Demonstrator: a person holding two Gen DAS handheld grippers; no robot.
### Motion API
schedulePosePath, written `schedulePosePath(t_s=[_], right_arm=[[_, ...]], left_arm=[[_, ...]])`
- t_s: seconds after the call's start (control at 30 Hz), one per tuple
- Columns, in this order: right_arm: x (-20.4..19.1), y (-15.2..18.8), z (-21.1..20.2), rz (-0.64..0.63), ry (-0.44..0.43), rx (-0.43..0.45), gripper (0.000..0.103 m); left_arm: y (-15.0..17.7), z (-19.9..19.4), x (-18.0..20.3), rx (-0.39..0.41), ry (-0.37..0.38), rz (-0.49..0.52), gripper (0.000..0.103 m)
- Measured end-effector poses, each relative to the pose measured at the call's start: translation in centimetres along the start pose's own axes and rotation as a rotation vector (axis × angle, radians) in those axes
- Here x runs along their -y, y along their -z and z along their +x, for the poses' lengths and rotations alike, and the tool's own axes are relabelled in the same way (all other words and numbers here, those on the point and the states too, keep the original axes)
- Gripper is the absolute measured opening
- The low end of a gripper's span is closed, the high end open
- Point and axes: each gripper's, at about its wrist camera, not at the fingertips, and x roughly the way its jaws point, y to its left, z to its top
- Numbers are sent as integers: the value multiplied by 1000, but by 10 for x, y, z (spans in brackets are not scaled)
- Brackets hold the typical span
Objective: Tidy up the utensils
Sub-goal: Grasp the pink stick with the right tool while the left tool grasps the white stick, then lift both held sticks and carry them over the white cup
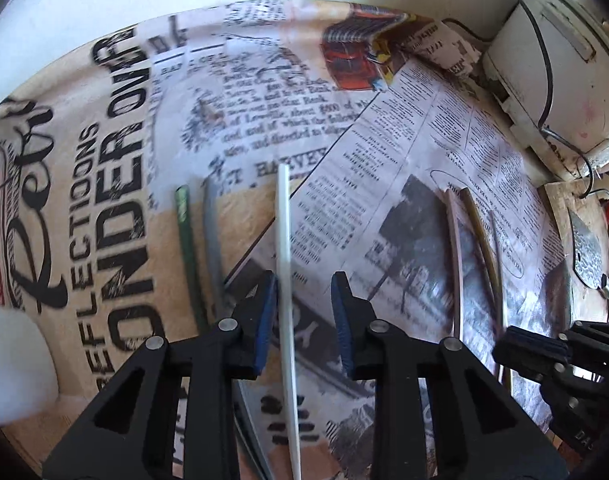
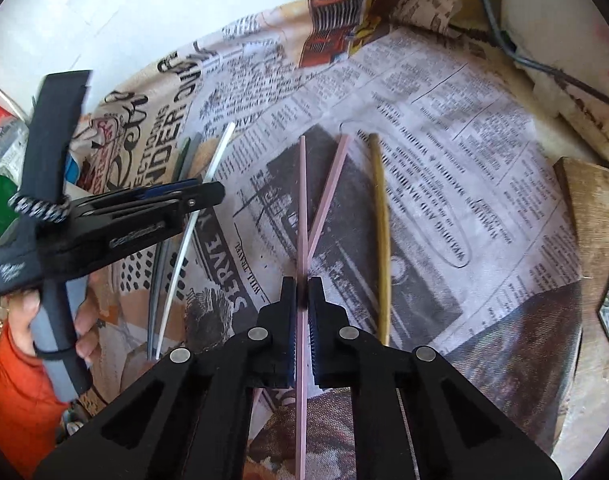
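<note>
Several chopsticks lie on a newspaper-print cloth (image 1: pixel 104 152). My left gripper (image 1: pixel 304 300) is open, with a white chopstick (image 1: pixel 284 248) lying between its fingers close to the left pad. A green chopstick (image 1: pixel 186 232) and a grey one (image 1: pixel 212 232) lie to its left. My right gripper (image 2: pixel 303 304) is shut on a pink chopstick (image 2: pixel 302 200). A second pink chopstick (image 2: pixel 332 184) crosses it, and a tan wooden one (image 2: pixel 380 208) lies to the right. The left gripper (image 2: pixel 208 194) shows in the right wrist view over the white chopstick (image 2: pixel 220 152).
A white appliance (image 1: pixel 552 60) with black cables stands at the back right. A wooden board (image 2: pixel 592 216) with a metal piece (image 1: pixel 588 248) lies at the right edge. Packets and clutter (image 2: pixel 0 136) sit at the left. The cloth (image 2: pixel 444 120) shows in the right wrist view too.
</note>
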Motion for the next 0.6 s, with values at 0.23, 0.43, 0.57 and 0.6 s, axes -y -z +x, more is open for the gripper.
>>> schedulePosePath(t_s=[0.23,0.43,0.57,0.6], right_arm=[[15,6,-19,47,-7,45,5],[23,12,-30,72,-10,70,6],[24,15,-36,73,-15,98,5],[23,17,-38,72,-14,104,6]], left_arm=[[0,7,36,-87,43,75,9],[7,11,74,-110,-20,200,9],[2,15,75,-137,14,208,6],[-3,19,78,-146,22,213,5]])
